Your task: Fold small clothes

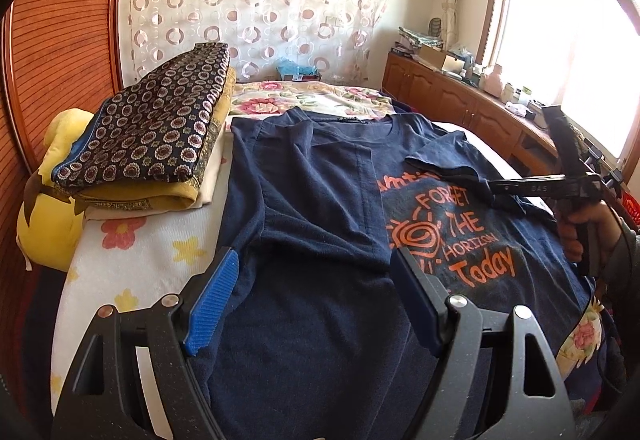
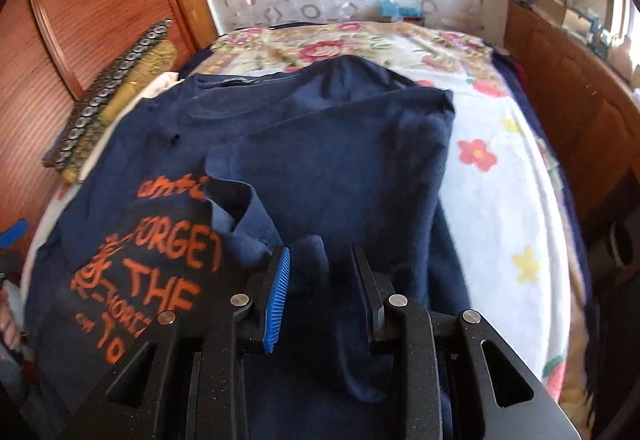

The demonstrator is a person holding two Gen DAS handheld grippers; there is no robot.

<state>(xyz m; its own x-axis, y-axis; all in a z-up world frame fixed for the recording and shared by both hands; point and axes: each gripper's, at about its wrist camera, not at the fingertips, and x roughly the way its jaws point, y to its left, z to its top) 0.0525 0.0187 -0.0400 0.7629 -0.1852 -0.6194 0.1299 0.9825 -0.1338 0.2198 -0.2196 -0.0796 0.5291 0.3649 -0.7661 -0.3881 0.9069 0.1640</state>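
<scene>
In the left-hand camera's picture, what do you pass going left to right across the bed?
Yellow plush toy → stack of folded clothes → navy T-shirt → right gripper, at the shirt's sleeve → wooden cabinet under the window.

Navy T-shirt (image 1: 320, 200), orange print, flat on bed, both sides folded inward.

counts on the bed
one navy t-shirt (image 1: 320, 224), one stack of folded cloths (image 1: 152, 144), one yellow plush toy (image 1: 52, 200), two grippers: left gripper (image 1: 316, 300), right gripper (image 2: 322, 288).
</scene>
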